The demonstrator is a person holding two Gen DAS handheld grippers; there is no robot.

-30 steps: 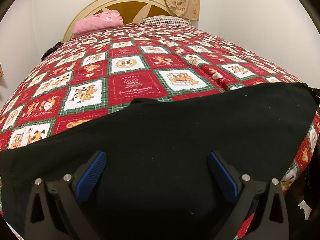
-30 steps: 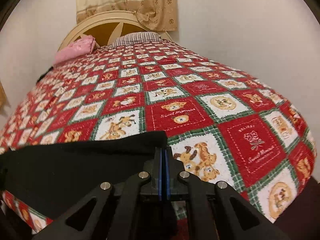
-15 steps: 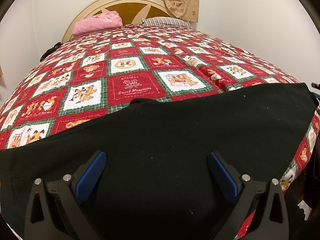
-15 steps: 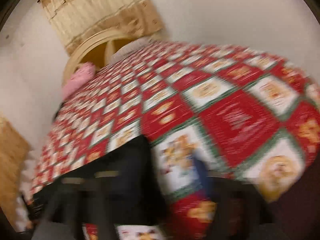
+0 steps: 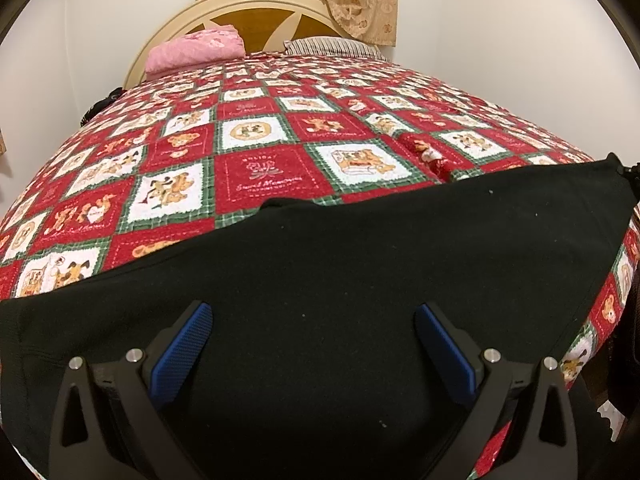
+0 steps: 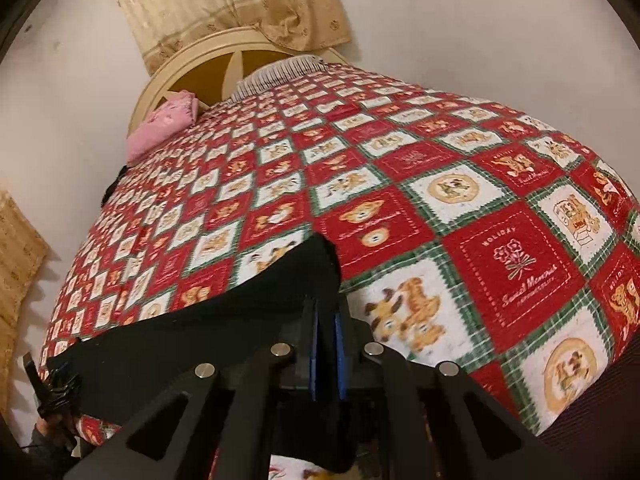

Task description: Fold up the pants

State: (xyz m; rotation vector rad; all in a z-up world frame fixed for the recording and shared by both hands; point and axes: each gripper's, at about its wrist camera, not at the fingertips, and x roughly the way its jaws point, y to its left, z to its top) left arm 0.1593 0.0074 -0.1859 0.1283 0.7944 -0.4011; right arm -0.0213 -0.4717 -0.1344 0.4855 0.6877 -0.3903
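My right gripper (image 6: 327, 328) was clamped on the black pants' (image 5: 340, 320) edge; my left gripper (image 5: 312, 320) hung wide apart over them on the quilt (image 5: 264, 176).

Black pants (image 5: 360, 280): near edge runs out of the left wrist view at the bottom; left end cut by the lens rim.

Quilt (image 5: 260, 172): the part beneath the pants is hidden.

Left tongs (image 5: 312, 344): bodies cropped at the lower edge.

Right tongs (image 6: 327, 340): pads nearly together with dark cloth between them (fold itself too dark to read).

Dark object (image 6: 52, 392): lower left of the right wrist view, small, unidentifiable.

Striped pillow (image 5: 332, 46): mostly hidden behind the quilt.
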